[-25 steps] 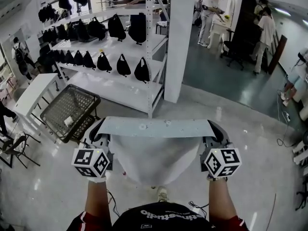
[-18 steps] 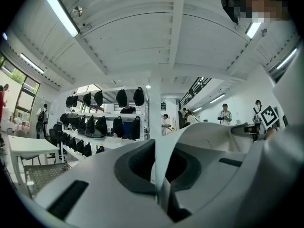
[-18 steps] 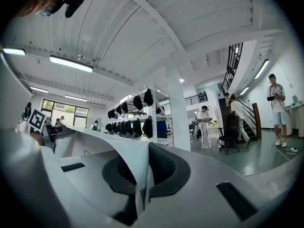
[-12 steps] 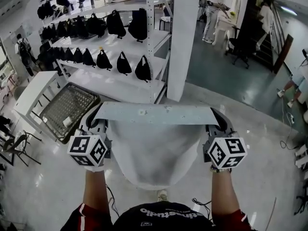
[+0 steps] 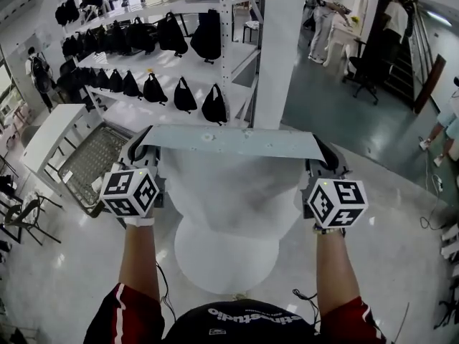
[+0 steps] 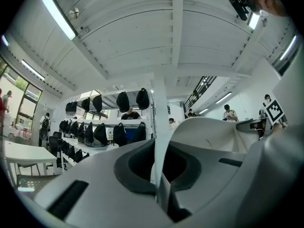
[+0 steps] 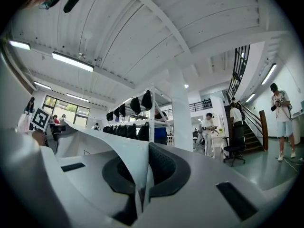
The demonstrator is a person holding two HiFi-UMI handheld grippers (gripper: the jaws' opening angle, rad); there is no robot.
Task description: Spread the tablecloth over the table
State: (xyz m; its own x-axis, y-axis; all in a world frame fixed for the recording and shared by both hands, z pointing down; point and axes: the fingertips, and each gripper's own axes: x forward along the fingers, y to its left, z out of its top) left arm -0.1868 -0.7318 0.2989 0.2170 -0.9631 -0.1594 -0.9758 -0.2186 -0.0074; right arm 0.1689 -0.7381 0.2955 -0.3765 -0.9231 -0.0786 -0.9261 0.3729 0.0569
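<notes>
A pale grey-white tablecloth [image 5: 229, 185] hangs in the air in the head view, its top edge stretched taut between both grippers and its rounded lower part drooping toward the floor. My left gripper [image 5: 143, 146] pinches the left corner, and my right gripper [image 5: 323, 156] pinches the right corner. In the left gripper view the gripper [image 6: 159, 177] is shut on a thin fold of the cloth [image 6: 160, 127]. The right gripper view shows the gripper [image 7: 141, 189] shut on the cloth [image 7: 126, 158] too. I cannot tell which table is meant.
A white shelf rack with black bags [image 5: 172, 84] stands ahead on the left, beside a white pillar [image 5: 280, 49]. A wire basket [image 5: 90, 160] and a white table [image 5: 43, 142] are at the left. People [image 5: 330, 6] and a chair [image 5: 366, 67] are far right.
Both grippers have moved forward and a little up together, carrying the stretched cloth toward the rack and pillar. The cloth now hangs higher off the floor.
</notes>
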